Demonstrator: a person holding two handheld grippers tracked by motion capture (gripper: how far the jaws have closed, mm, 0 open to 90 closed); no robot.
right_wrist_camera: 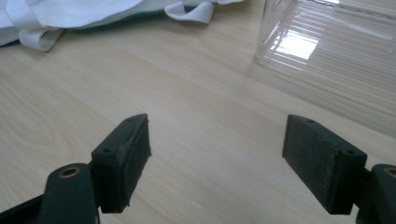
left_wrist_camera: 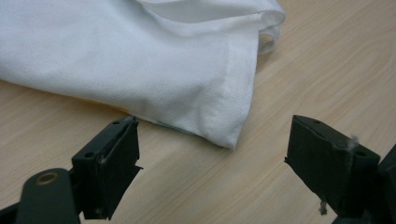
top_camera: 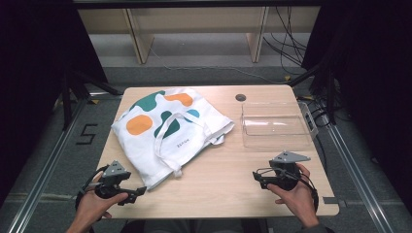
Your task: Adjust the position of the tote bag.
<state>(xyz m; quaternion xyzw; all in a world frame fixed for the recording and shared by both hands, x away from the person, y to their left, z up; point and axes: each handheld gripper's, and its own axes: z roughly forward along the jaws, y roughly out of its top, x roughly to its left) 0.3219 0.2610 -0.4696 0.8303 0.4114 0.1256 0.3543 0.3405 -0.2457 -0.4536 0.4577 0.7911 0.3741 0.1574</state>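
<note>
Spanning most of the high view, the wooden table (top_camera: 218, 194) keeps everything within the person's reach. Next in size, the white tote bag (top_camera: 170, 131) with orange and teal blobs lies flat and rumpled on the left half, handles flopped across its front and its near corner pointing toward the person, so it seems to be the thing about to be worked on. To its right, well apart, sits a clear plastic bin (top_camera: 274, 126), open side up, likely meant to receive something. The left gripper (top_camera: 137, 192) rests low by the bag's near corner, jaws wide apart with nothing between them, probably lined up to pinch that corner hem. The right gripper (top_camera: 257, 178) waits near the bin, its jaws likewise spread and empty.
</note>
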